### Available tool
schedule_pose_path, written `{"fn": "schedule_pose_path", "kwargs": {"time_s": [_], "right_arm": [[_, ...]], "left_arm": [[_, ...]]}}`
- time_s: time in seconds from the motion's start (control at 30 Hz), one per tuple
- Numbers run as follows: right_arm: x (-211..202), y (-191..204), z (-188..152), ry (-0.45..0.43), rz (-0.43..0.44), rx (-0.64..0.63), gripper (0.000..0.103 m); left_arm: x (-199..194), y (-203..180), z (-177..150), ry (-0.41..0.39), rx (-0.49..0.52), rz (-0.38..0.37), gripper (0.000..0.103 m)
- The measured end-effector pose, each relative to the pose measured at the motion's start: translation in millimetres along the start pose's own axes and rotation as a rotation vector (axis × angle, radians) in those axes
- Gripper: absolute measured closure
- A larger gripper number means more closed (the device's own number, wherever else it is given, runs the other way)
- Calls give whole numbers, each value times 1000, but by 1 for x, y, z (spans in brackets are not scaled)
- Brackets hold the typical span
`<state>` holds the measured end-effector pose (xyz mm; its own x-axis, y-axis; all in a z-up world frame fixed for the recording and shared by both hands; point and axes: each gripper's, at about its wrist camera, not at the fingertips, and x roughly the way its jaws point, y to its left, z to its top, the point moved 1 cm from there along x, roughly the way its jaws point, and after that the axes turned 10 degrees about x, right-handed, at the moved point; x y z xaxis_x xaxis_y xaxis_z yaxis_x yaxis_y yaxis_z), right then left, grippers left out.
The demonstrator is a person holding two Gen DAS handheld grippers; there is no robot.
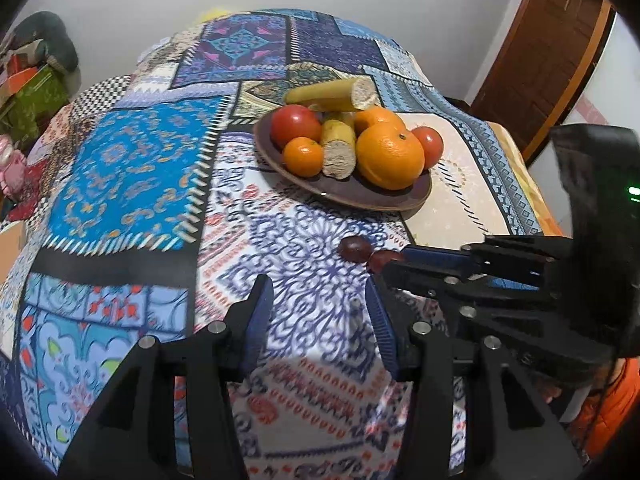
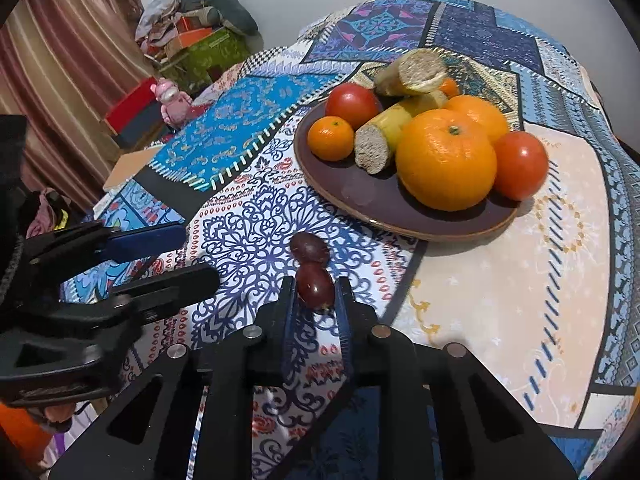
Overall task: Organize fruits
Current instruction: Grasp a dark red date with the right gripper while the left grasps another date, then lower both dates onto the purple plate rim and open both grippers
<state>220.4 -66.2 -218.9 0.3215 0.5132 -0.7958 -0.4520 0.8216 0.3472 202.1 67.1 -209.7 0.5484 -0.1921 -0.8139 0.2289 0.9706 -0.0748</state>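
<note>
A brown plate (image 2: 360, 196) on the patterned tablecloth holds oranges (image 2: 446, 158), tomatoes (image 2: 520, 164) and cut sugarcane pieces (image 2: 380, 136); it shows in the left wrist view too (image 1: 360, 196). Two dark red grapes lie on the cloth in front of it. My right gripper (image 2: 316, 294) is shut on the near grape (image 2: 315, 286); the far grape (image 2: 309, 247) touches it. In the left wrist view the right gripper (image 1: 386, 262) comes in from the right onto the near grape (image 1: 379, 261), beside the far grape (image 1: 354, 249). My left gripper (image 1: 318, 300) is open and empty above the cloth.
The table edge drops off at the left, where boxes (image 2: 200, 50), a pink toy (image 2: 172, 100) and a curtain (image 2: 60, 80) stand. A wooden door (image 1: 548, 52) is at the back right. A white wall is behind the table.
</note>
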Motion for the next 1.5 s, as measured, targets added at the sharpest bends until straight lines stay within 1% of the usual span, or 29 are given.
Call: {"fn": "schedule_pose_path", "kwargs": {"time_s": [0.13,0.27,0.37,0.43,0.53,0.63,0.83,0.9,1.07,1.17,1.3,1.43,1.5], "right_arm": [[-11,-10,0,-27,-8,8,90],[-18,-22,2,-43,-4,27,90],[-16,-29,1,-34,-9,32,90],[-13,-30,-1,-20,-8,31,90],[-10,-31,-2,-10,0,30,90],[-11,-32,-1,-17,12,30,90],[-22,-36,-1,-49,7,25,90],[-31,-43,-3,-64,1,38,90],[-43,-76,-4,-72,-63,107,86],[-44,-84,-2,-66,-47,147,85],[-39,-74,2,-63,-28,128,79],[-24,-60,5,-34,-25,78,79],[-16,-56,4,-15,-37,60,79]], "left_arm": [[17,-9,12,24,27,-5,59],[34,-19,21,56,63,-5,61],[47,-25,24,87,92,8,67],[52,-27,26,93,100,23,72],[55,-25,28,91,93,25,77],[54,-22,29,85,82,15,77],[43,-18,31,50,68,33,78],[37,-16,31,30,65,34,78],[25,-15,33,0,73,37,78],[24,-14,35,-6,65,33,78],[24,-13,36,-6,50,25,78],[23,-11,35,-8,41,17,78],[21,-10,35,-12,39,18,78]]}}
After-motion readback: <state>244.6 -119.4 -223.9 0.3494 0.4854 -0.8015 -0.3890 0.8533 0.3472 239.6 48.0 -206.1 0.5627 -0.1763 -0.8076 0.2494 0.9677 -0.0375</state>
